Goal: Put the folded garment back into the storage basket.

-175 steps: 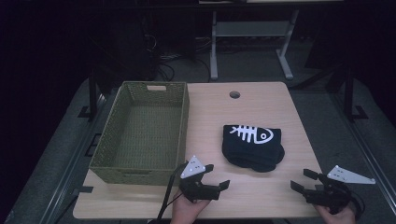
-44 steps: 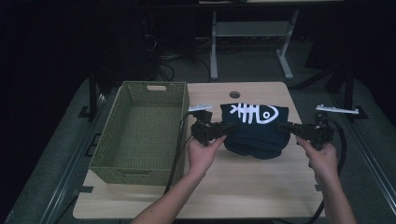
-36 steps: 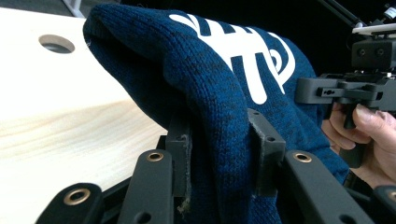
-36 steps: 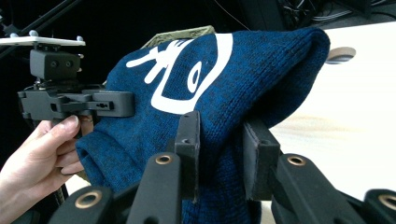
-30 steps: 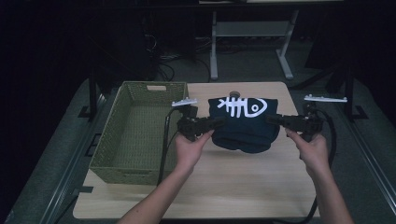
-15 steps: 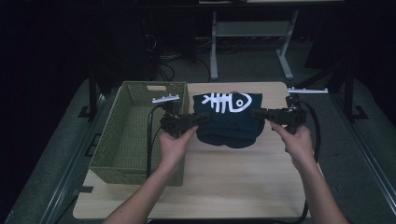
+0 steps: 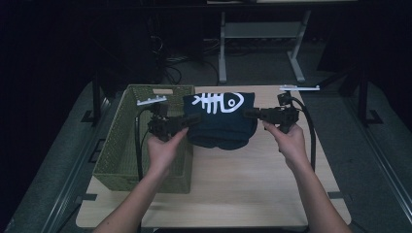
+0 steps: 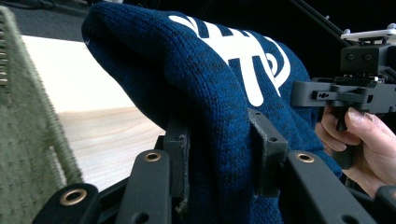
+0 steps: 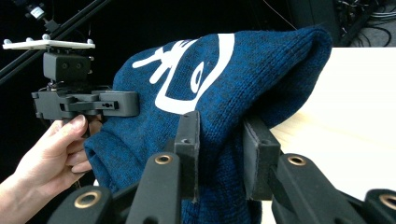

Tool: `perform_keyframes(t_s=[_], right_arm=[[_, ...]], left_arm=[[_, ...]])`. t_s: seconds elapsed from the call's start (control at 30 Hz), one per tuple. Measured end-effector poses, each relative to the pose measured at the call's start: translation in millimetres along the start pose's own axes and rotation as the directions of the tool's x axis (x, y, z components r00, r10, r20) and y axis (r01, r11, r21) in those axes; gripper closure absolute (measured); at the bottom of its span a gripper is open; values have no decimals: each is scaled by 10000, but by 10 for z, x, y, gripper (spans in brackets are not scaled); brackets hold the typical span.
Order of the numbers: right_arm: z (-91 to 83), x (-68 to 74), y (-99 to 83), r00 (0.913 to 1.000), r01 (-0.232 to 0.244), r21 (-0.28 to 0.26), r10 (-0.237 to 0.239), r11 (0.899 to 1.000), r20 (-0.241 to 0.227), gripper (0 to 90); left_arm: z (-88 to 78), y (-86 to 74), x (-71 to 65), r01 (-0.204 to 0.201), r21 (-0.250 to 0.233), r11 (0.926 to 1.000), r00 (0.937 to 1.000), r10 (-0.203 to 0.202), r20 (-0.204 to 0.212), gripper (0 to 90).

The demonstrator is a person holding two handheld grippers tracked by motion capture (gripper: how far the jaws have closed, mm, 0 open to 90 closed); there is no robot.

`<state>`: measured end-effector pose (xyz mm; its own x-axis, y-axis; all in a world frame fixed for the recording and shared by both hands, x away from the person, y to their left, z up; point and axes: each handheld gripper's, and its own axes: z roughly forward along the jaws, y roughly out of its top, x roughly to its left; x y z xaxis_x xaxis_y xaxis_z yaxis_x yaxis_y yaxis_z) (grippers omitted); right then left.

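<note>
High view: the folded blue sweater [image 7: 221,121] hangs lifted between both tools, just right of the green basket [image 7: 127,160], above the surface [image 7: 243,189]. Keep both hands level and carry it over the rim.

Left gripper view: left tool [image 8: 219,161] clenched on knit, weave visible.

Right gripper view: right tool [image 9: 219,156] pinching the opposite fold, fish-bone print close up.
</note>
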<state>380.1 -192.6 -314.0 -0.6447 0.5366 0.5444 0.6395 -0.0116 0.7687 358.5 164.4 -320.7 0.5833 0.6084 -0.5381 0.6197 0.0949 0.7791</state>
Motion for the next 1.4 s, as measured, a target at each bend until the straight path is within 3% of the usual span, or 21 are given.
perform_keyframes(t_s=[0.63, 1.4], right_arm=[[417, 193, 113, 9997, 174, 238, -169, 9996, -196, 701], [956, 454, 188, 9981, 473, 465, -454, 9978, -411, 699]], left_arm=[[-366, 78, 190, 95, -360, 9993, 9990, -111, -436, 641], [-799, 121, 455, 288, -686, 9972, 9929, -364, -1135, 640]])
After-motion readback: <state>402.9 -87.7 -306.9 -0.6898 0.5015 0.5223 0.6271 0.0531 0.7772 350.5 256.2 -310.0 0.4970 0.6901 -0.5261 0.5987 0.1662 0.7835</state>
